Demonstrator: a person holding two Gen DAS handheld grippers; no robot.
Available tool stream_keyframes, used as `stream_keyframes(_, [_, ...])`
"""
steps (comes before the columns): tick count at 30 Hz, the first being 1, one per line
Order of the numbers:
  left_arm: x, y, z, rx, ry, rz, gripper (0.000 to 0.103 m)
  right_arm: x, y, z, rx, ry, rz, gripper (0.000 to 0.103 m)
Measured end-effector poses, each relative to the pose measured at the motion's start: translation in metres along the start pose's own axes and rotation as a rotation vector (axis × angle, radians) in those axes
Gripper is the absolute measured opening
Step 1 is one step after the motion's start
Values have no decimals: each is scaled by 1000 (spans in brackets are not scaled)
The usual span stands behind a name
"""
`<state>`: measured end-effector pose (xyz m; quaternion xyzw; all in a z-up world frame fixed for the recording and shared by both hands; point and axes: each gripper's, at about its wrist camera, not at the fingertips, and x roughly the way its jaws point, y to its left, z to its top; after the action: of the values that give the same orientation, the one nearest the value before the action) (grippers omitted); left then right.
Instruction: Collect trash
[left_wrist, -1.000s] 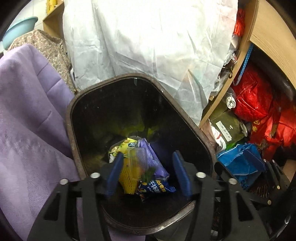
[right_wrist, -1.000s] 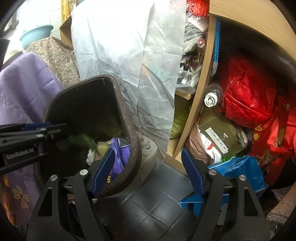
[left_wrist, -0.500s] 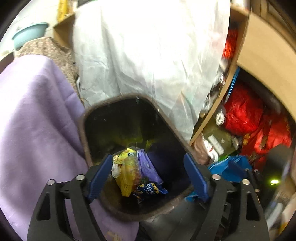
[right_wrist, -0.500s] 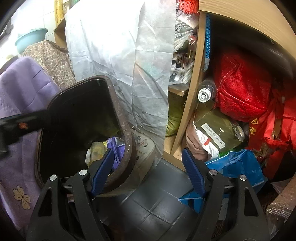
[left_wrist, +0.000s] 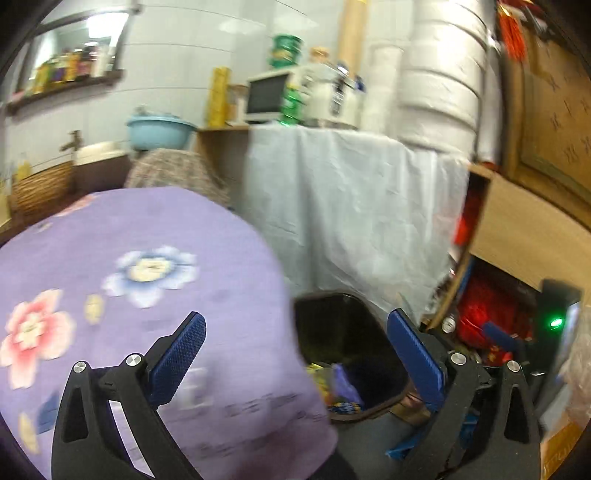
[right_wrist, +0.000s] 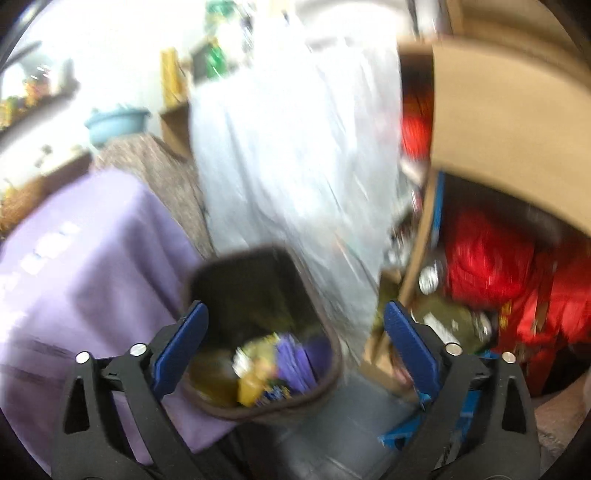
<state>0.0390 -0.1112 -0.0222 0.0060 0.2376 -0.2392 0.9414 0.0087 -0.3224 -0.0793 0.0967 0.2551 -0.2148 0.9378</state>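
A dark brown trash bin (left_wrist: 384, 400) (right_wrist: 325, 384) stands on the floor beside a purple flowered cloth (left_wrist: 147, 295). Inside it lie yellow, purple and blue wrappers (left_wrist: 338, 384) (right_wrist: 273, 373). My left gripper (left_wrist: 295, 354) hangs high above the cloth's edge and the bin, its jaws opening wide with nothing between them. My right gripper (right_wrist: 295, 347) hovers above the bin's mouth, jaws also opening, nothing held. Part of the right gripper shows at the right edge of the left wrist view. Both views are motion-blurred.
A white sheet (left_wrist: 351, 206) drapes furniture behind the bin. A wooden shelf unit (right_wrist: 480, 129) on the right holds red bags (right_wrist: 491, 266) and a bottle. A blue basin (left_wrist: 160, 129) and a small appliance (left_wrist: 269, 96) sit further back. Grey floor (right_wrist: 351, 424) lies in front.
Both grippers have risen away from the bin and opened wider. The left one swung up and left, bringing the purple cloth's top and the back wall into view. The wrappers stay in the bin.
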Motion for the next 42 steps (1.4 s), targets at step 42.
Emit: stream_keyframes(42, [-126, 60, -43, -68, -196, 313, 97, -178, 112, -18, -123, -348, 76, 97])
